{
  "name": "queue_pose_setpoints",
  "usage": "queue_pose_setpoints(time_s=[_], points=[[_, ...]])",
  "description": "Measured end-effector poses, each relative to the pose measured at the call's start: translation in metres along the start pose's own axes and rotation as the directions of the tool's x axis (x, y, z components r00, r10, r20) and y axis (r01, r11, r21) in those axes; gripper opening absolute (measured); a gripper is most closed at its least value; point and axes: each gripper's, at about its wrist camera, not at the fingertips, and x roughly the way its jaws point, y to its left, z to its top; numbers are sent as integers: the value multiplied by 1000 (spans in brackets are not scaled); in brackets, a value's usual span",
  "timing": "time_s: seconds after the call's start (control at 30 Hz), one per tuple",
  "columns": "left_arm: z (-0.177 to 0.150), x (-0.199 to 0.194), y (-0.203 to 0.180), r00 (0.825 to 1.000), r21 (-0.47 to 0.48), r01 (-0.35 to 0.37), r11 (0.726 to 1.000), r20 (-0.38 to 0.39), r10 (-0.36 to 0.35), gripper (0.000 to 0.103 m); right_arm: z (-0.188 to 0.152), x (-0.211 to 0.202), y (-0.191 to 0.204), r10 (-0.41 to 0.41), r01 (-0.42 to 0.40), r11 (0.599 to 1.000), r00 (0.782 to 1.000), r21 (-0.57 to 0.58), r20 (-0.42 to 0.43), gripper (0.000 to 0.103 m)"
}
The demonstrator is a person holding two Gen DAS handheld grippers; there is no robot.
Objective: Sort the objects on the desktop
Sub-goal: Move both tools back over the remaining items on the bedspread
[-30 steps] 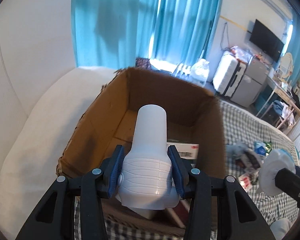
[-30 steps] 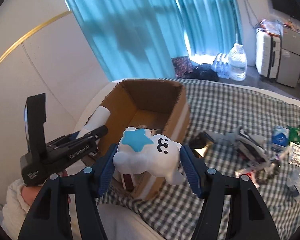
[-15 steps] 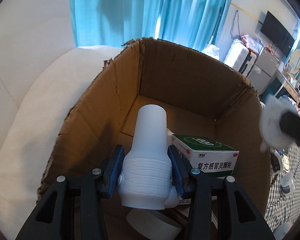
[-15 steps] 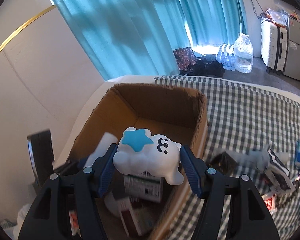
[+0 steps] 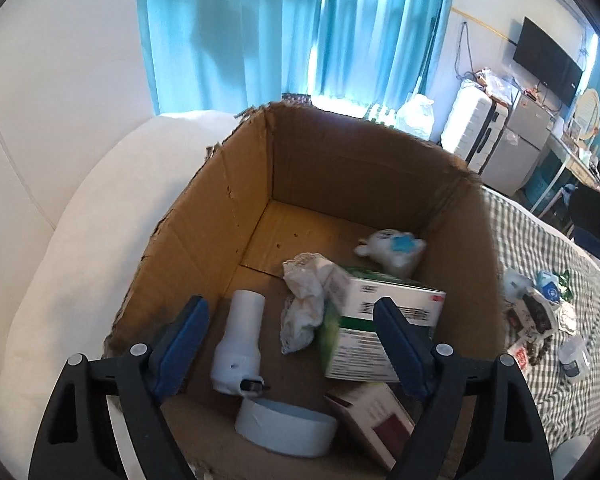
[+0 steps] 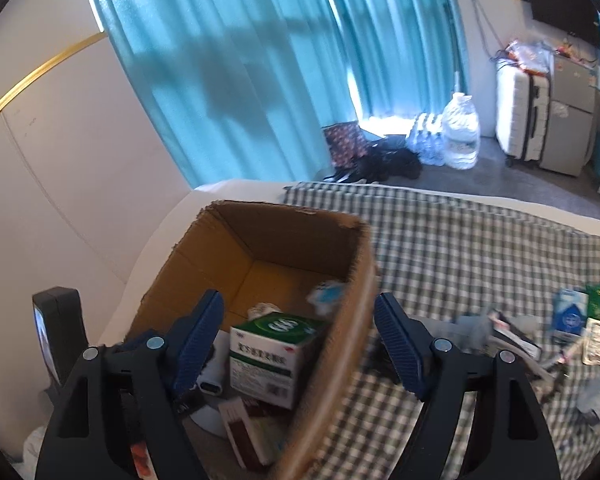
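We see the white bottle (image 5: 239, 346) lying flat in the cardboard box (image 5: 204, 216); the white toy (image 5: 394, 249) lies near its far wall.

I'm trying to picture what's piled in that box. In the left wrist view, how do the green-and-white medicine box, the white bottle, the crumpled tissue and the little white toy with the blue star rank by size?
Largest to smallest as they look:
1. green-and-white medicine box
2. white bottle and crumpled tissue: look alike, no ranking
3. white toy, though it lies farthest back, so it may only look smallest
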Motion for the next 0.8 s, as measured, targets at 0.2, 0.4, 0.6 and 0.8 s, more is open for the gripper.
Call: queue_pose_setpoints(time_s=[0.2,0.4,0.6,0.8], points=[[0,-41,-31,998,38,27,999,54,-29,90,-12,-55,-20,-58,58,998,996,14,68,77],[-8,-82,-75,991,91,45,995,123,-56,100,-30,-119,-41,-129,128,992,981,16,148,80],[-30,-109,-126,982,137,53,989,172,-76,103,-64,-177,-85,-216,212,976,955,44,204,91],[-58,-106,-183,980,201,121,972,132,-150,103,-106,-216,-155,-326,309,944,926,116,188,93]])
